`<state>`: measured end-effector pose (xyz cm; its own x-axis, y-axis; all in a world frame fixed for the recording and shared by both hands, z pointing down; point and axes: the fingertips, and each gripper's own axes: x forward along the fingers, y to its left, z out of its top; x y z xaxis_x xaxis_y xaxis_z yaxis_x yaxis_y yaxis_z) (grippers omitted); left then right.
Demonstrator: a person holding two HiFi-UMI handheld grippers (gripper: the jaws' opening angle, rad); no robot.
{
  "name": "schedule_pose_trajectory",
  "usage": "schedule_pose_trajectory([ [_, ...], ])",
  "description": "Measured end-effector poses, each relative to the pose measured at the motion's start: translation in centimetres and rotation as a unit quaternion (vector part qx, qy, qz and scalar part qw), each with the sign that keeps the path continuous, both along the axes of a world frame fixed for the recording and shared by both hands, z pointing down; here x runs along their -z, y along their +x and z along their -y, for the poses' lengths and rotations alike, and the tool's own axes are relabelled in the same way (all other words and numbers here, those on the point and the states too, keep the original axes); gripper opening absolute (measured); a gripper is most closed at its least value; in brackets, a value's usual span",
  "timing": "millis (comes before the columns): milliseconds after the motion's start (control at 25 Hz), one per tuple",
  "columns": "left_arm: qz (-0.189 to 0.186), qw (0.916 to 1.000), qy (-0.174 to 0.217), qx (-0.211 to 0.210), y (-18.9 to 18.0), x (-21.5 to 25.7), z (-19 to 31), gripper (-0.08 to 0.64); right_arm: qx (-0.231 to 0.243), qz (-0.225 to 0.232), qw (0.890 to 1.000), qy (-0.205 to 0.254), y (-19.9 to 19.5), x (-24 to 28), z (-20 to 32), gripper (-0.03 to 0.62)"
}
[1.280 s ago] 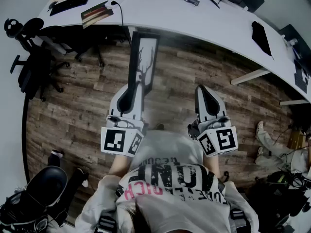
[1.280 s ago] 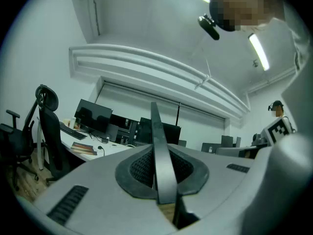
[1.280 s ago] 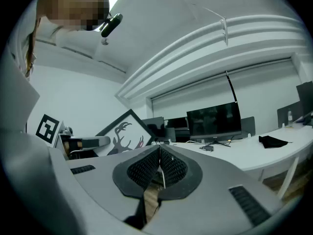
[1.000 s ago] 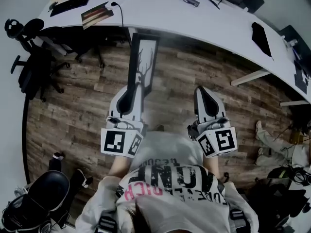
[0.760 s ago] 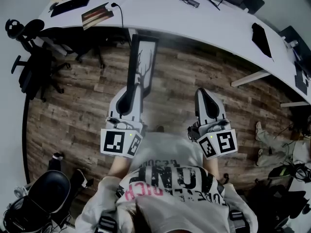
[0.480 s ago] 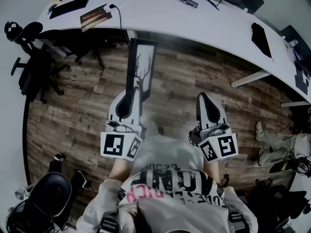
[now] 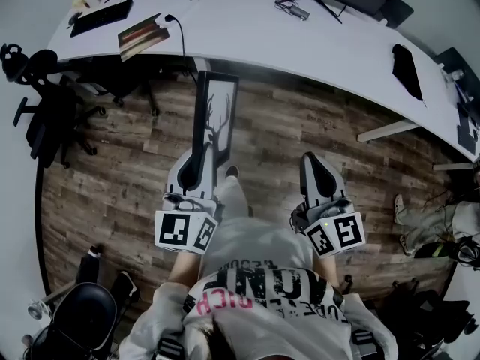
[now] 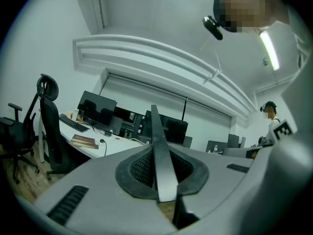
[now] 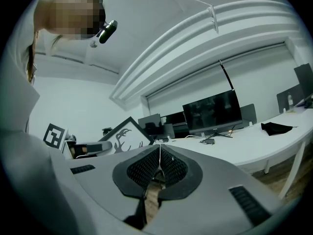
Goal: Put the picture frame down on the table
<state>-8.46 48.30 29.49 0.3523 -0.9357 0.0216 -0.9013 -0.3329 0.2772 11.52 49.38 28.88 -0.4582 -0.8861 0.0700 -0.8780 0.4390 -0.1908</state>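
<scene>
One picture frame (image 7: 212, 115), two grippers and one long curved white table (image 7: 300, 40) are seen. The frame, black-edged with a white picture of a dark antlered silhouette, is clamped by its near end in the left gripper (image 7: 202, 150). In the left gripper view the frame (image 8: 155, 131) is seen edge-on, standing as a thin blade between the two dark ribbed pads (image 8: 139, 168) of that gripper (image 8: 161, 173), which are pressed against both of its faces. From the jaws the frame is carried forward and away from the person, over the floor, and its far end is brought near the table's edge without lying on the tabletop. The right gripper (image 7: 312, 162) is held apart from the frame, to its right; its jaws (image 9: 159, 153) are seen closed together with nothing between them, and the frame (image 9: 124, 135) is visible off to their left. The floor (image 7: 120, 178) is laid with wood-grain planks. Two black office chairs are counted in the head view, one (image 7: 41, 103) by the table's left end and one (image 7: 79, 325) at the lower left. A book (image 7: 142, 36), cables and a black cloth (image 7: 407, 70) are spread on the table, and dark monitors (image 9: 212, 111) are stood along it beneath a white ceiling.
</scene>
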Motion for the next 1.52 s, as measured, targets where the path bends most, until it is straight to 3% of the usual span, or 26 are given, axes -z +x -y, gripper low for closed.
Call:
schedule_pose_trajectory([
  [240, -0.005, 0.9999, -0.006, -0.009, -2.0, 0.1, 7.1, 0.028, 0.002, -0.005, 1.0, -0.003, -1.9, 0.8, 7.0, 0.002],
  [600, -0.012, 0.9997, -0.001, -0.023, -5.1, 0.7, 16.0, 0.028, -0.033, -0.01, 0.999, -0.01, -2.8, 0.9, 14.3, 0.002],
  [1000, -0.019, 0.9996, -0.019, -0.005, -7.1, -0.5, 18.7, 0.028, -0.037, -0.013, 0.999, -0.016, -3.0, 0.5, 17.6, 0.002],
  [1520, -0.037, 0.9977, -0.043, 0.037, -4.6, -1.6, 24.8, 0.028, 0.021, 0.0, 0.999, -0.028, -1.8, -0.5, 26.6, 0.002],
])
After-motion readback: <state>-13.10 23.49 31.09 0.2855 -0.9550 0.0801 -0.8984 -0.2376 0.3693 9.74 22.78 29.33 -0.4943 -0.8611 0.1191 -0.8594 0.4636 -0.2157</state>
